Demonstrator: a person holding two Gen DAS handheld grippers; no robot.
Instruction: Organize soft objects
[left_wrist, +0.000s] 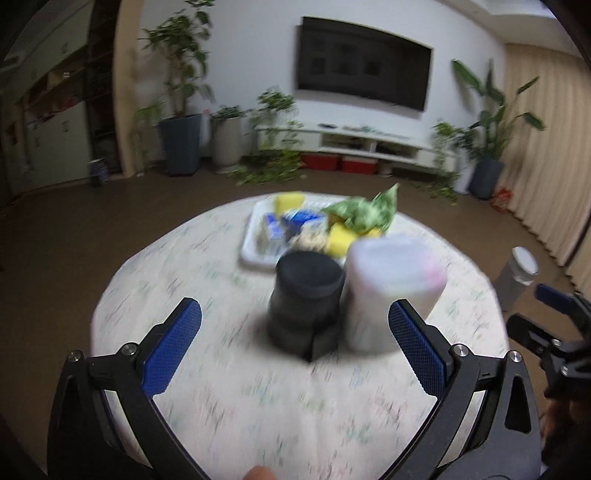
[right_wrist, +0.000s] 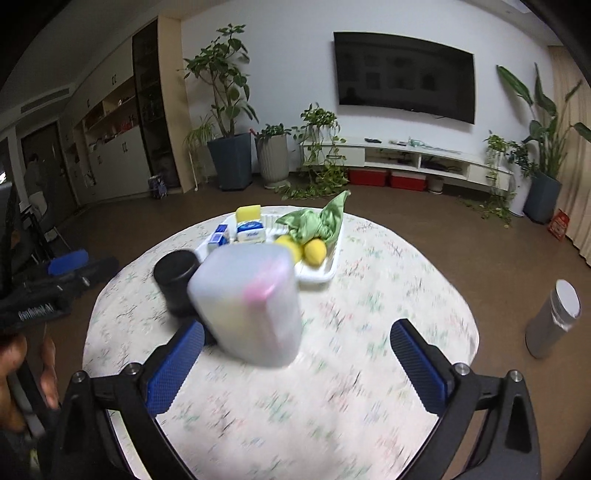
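A round bench (right_wrist: 388, 295) draped in a pale cloth with a faint flecked print stands mid-room, and on its far side sits a shallow white tray (right_wrist: 321, 275) holding the soft things: a crumpled green cloth (right_wrist: 314, 221), yellow sponges (right_wrist: 316, 252), one more yellow block (right_wrist: 248, 213) at the far left corner, and small blue-and-white packets (right_wrist: 251, 232). Nearer than the tray stand two containers side by side: a squat black cylindrical pot (left_wrist: 306, 295) on the left and a taller frosted, translucent plastic tub (left_wrist: 391, 291) with rounded corners and something pink showing through its wall. These two stand between both tongs and the tray, blocking a straight reach to it. The left tongs (left_wrist: 295, 343) are spread wide with nothing between their blue, ribbed pads, the black pot lying beyond them. The right tongs (right_wrist: 297, 354) are likewise wide apart and empty; the frosted tub sits just past the left pad, not gripped. On the brown floor to the right stands a grey cylindrical bin (right_wrist: 552, 325). Along the far wall run potted plants (right_wrist: 229, 110), a dark television (right_wrist: 404, 74) and a low white cabinet (right_wrist: 406, 157).
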